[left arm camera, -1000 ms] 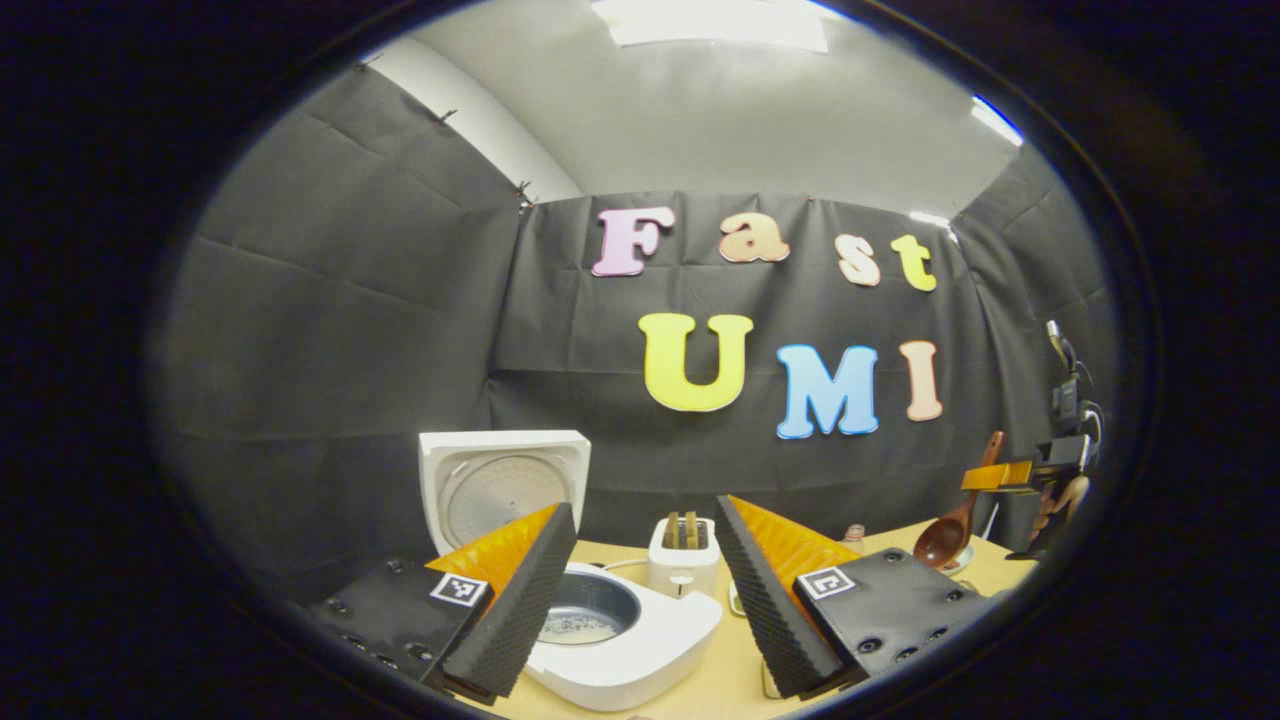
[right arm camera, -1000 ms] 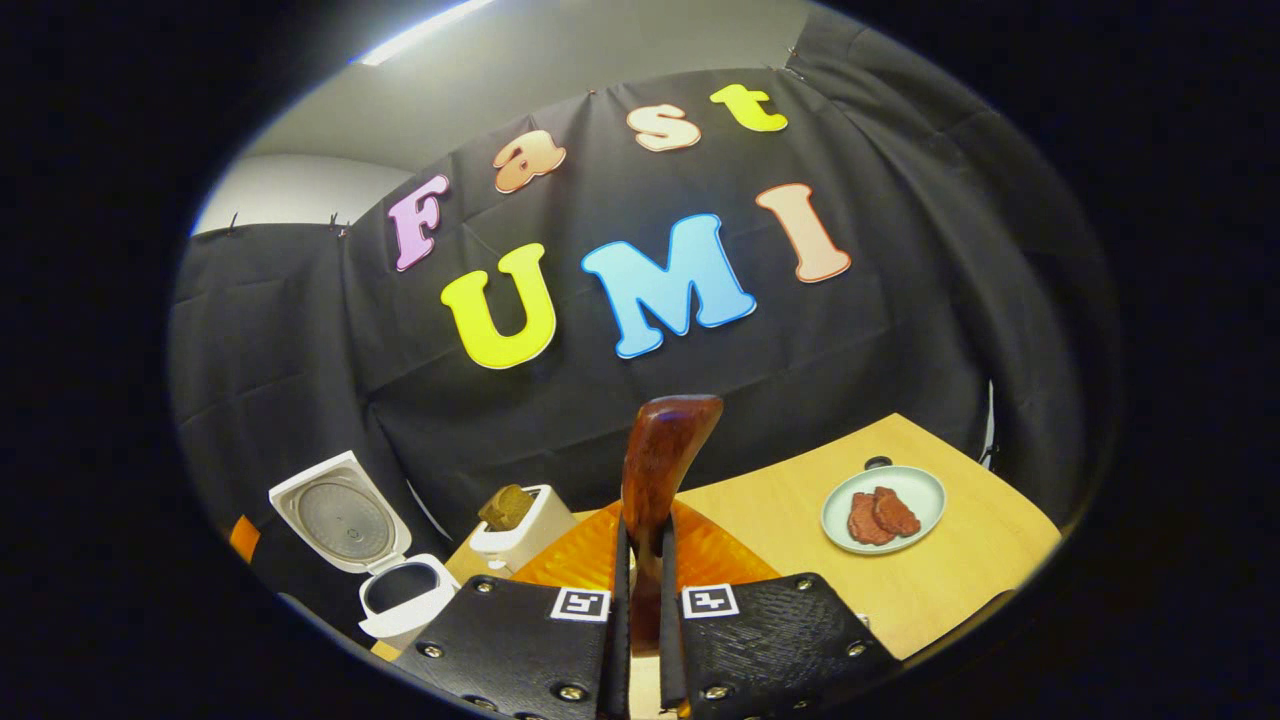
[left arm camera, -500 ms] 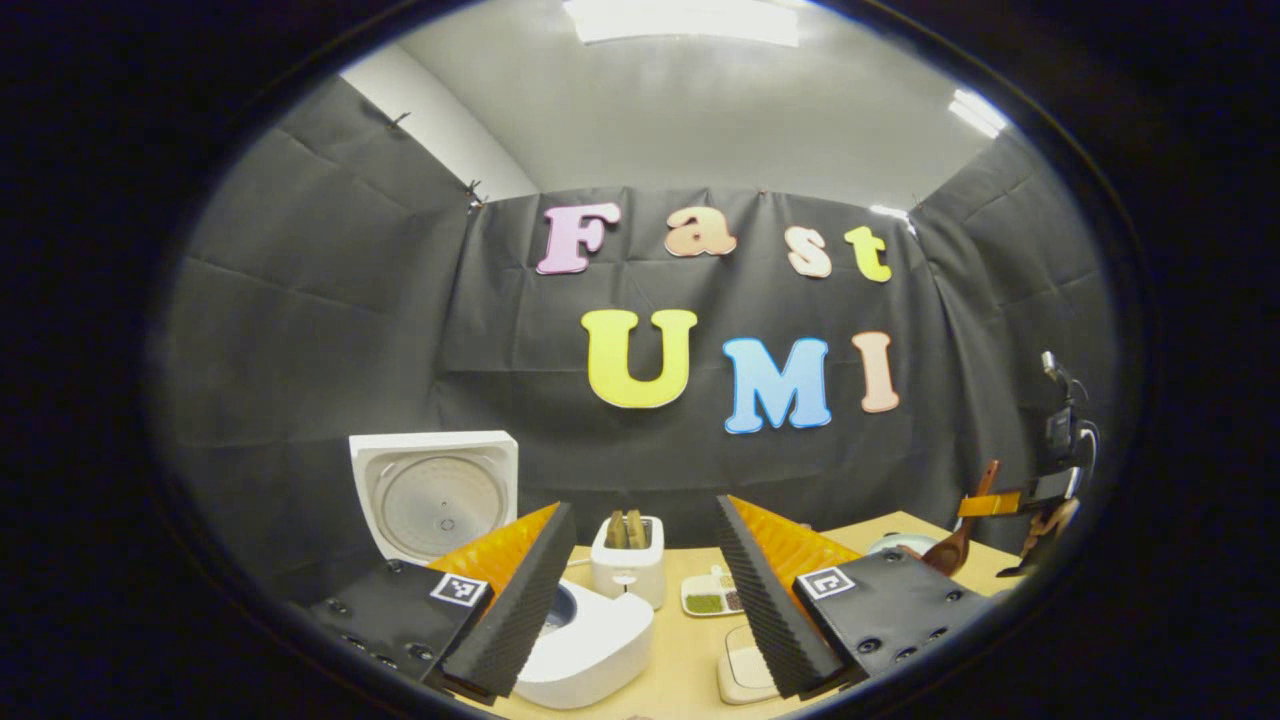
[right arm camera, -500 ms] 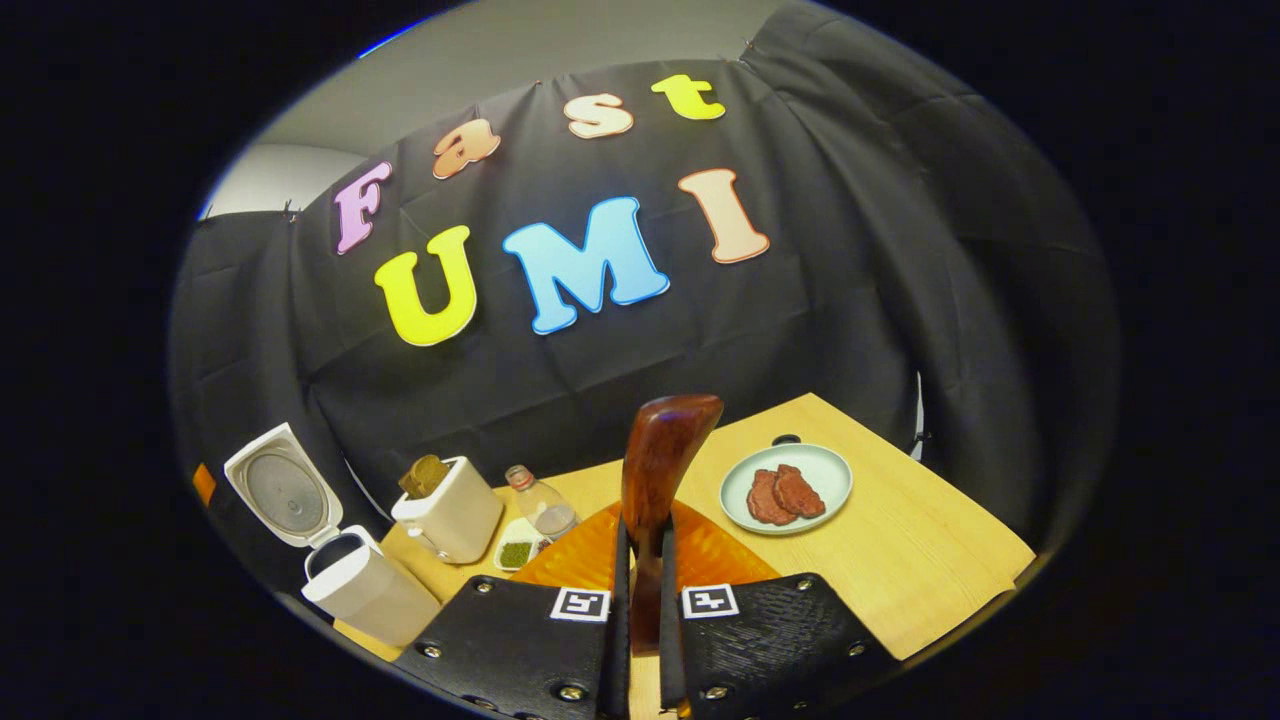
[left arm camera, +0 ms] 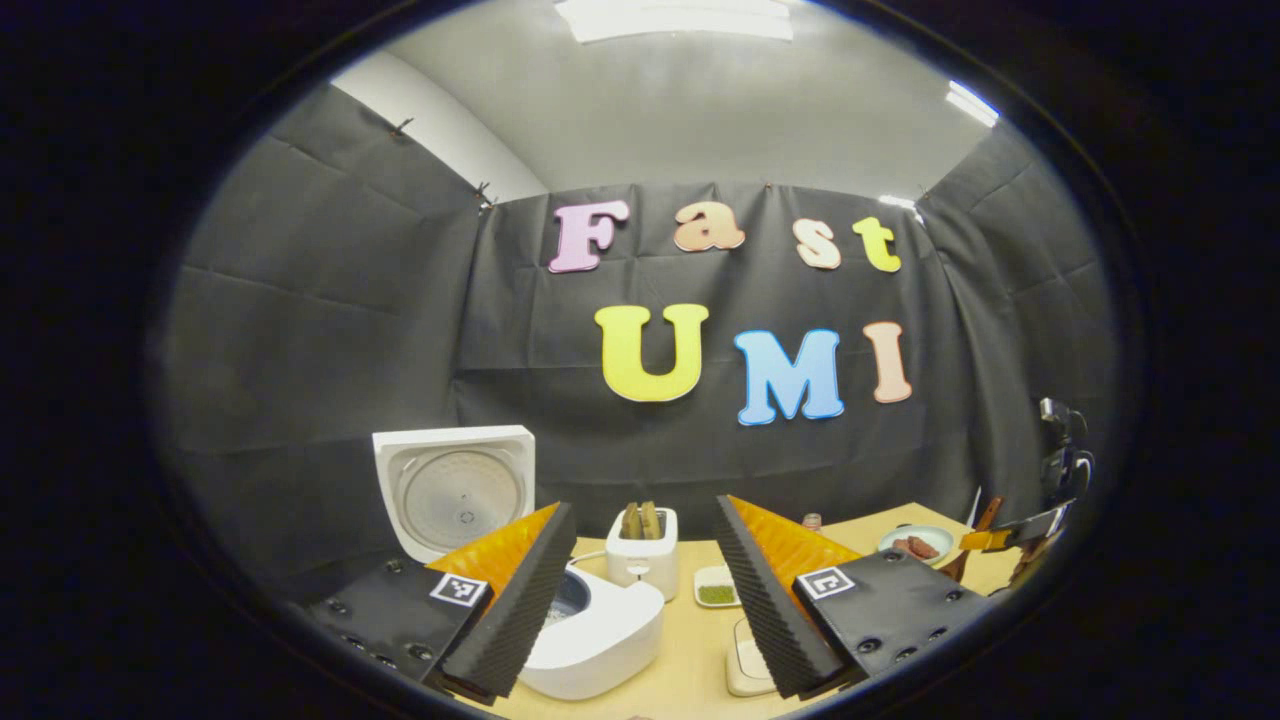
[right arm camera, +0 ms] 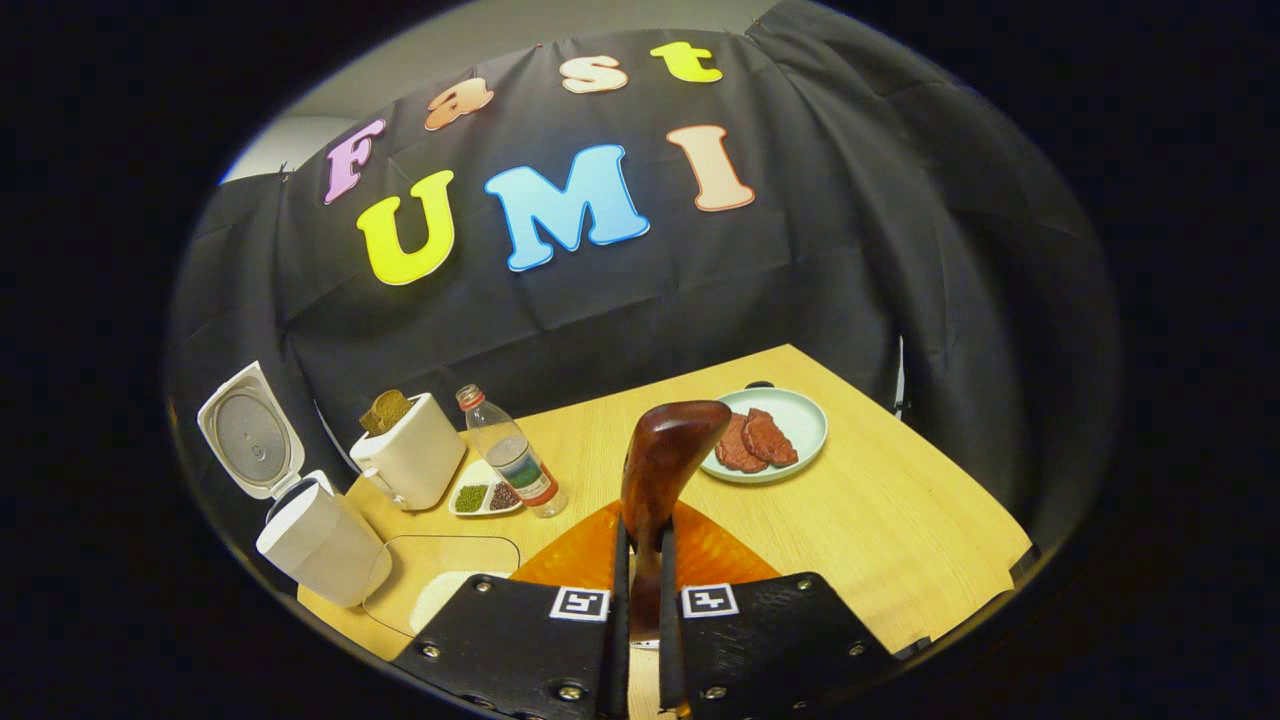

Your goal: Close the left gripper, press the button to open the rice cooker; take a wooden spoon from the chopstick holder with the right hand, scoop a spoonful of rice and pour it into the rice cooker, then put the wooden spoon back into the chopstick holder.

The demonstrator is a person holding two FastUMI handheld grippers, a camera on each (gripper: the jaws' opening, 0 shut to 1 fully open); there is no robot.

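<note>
**One spoon in the grip, one cooker standing open**

While the right gripper (right arm camera: 640,600) clamps both fingers on the handle of the single wooden spoon (right arm camera: 665,470), the left gripper (left arm camera: 640,590) hangs with its jaws spread wide and nothing between them. Seen from the right gripper view, the spoon stands upright above the table (right arm camera: 900,520), its bowl end raised in front of one plate (right arm camera: 800,415) that carries two reddish-brown slices. One rice cooker (right arm camera: 315,540) sits at the table's left edge with its lid (right arm camera: 245,435) tipped up and back. Just beside it stands one toaster (right arm camera: 410,460) holding bread, then one small dish (right arm camera: 485,497) with two heaps, one green and one dark, and one clear bottle (right arm camera: 510,465) touching the dish's right end. One flat tray (right arm camera: 440,580) lies in front of the cooker with something white in it. From the left gripper view, the cooker (left arm camera: 600,635) lies just beyond the left finger, lid (left arm camera: 455,485) upright, and the right gripper (left arm camera: 1010,535) appears far off at the right edge.
</note>
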